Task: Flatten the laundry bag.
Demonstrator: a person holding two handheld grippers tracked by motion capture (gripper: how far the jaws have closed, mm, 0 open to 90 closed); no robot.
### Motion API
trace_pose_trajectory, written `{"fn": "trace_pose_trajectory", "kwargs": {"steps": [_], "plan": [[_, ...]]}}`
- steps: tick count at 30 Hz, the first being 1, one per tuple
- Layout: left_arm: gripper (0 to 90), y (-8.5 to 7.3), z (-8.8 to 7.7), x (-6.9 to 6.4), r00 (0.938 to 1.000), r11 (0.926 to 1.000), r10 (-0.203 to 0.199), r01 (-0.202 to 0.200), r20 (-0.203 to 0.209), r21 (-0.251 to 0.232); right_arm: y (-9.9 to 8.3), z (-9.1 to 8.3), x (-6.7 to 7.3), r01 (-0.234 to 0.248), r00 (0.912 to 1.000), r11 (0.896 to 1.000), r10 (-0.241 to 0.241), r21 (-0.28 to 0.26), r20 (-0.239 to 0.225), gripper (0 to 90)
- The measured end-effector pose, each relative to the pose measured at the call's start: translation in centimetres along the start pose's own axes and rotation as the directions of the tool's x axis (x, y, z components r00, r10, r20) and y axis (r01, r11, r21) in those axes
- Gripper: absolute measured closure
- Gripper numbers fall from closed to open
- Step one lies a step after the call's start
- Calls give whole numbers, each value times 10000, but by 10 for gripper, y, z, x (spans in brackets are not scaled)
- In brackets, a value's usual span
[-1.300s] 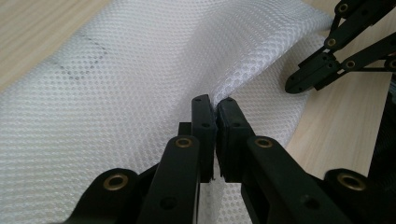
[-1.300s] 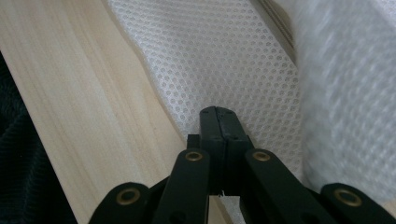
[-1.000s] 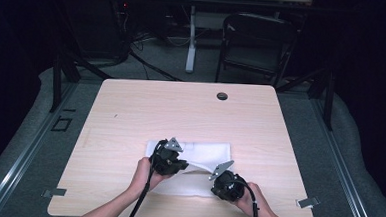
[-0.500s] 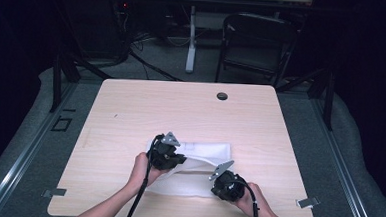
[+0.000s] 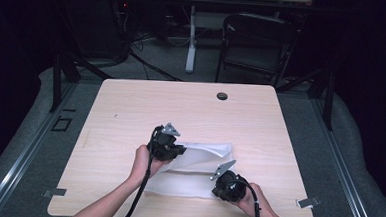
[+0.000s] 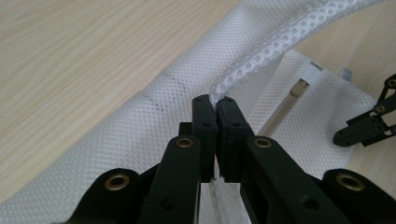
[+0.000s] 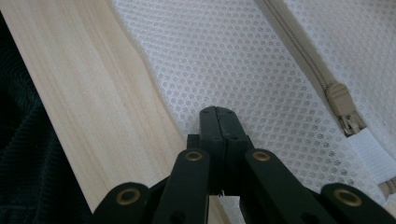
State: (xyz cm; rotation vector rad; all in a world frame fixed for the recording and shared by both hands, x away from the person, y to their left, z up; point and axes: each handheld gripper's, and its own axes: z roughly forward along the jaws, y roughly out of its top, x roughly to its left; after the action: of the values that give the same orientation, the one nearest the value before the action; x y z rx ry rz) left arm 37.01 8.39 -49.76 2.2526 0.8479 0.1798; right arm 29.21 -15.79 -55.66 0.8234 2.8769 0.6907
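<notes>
A white mesh bag (image 5: 198, 164) with a beige zipper lies flat on the near half of the wooden table (image 5: 190, 113). My left gripper (image 5: 178, 151) is at the bag's left end, shut on a fold of mesh (image 6: 261, 51) that rises in a curved ridge from the jaw tips (image 6: 215, 100). My right gripper (image 5: 218, 186) sits low at the bag's near right corner, shut on the mesh (image 7: 224, 56) close to the table's front edge. The zipper pull (image 7: 343, 105) lies to the right of its tips (image 7: 219, 112). In the left gripper view the right gripper (image 6: 369, 126) is at the far right.
A dark round cable hole (image 5: 222, 95) sits near the table's far edge. A black chair (image 5: 254, 46) and a white table leg (image 5: 191, 38) stand beyond it on the grey floor. Bare wood (image 7: 79, 107) borders the bag; dark cloth lies past the front edge.
My left gripper has risen a little and moved away from the person, drawing the pinched mesh fold up with it. The right gripper has kept still.
</notes>
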Motion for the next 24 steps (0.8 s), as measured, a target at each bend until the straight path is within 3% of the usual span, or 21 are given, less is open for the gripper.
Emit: {"fn": "trace_pose_trajectory", "kwargs": {"steps": [8,24], "plan": [[875,11,1,6,9994,9997,125,-118,-327,202,-1,-1,0,57,10000,9999,-56,101,-47,900],[875,31,-5,15,9970,9998,203,-208,-748,-57,-2,-2,0,-82,9997,9998,85,161,-240,900]]}}
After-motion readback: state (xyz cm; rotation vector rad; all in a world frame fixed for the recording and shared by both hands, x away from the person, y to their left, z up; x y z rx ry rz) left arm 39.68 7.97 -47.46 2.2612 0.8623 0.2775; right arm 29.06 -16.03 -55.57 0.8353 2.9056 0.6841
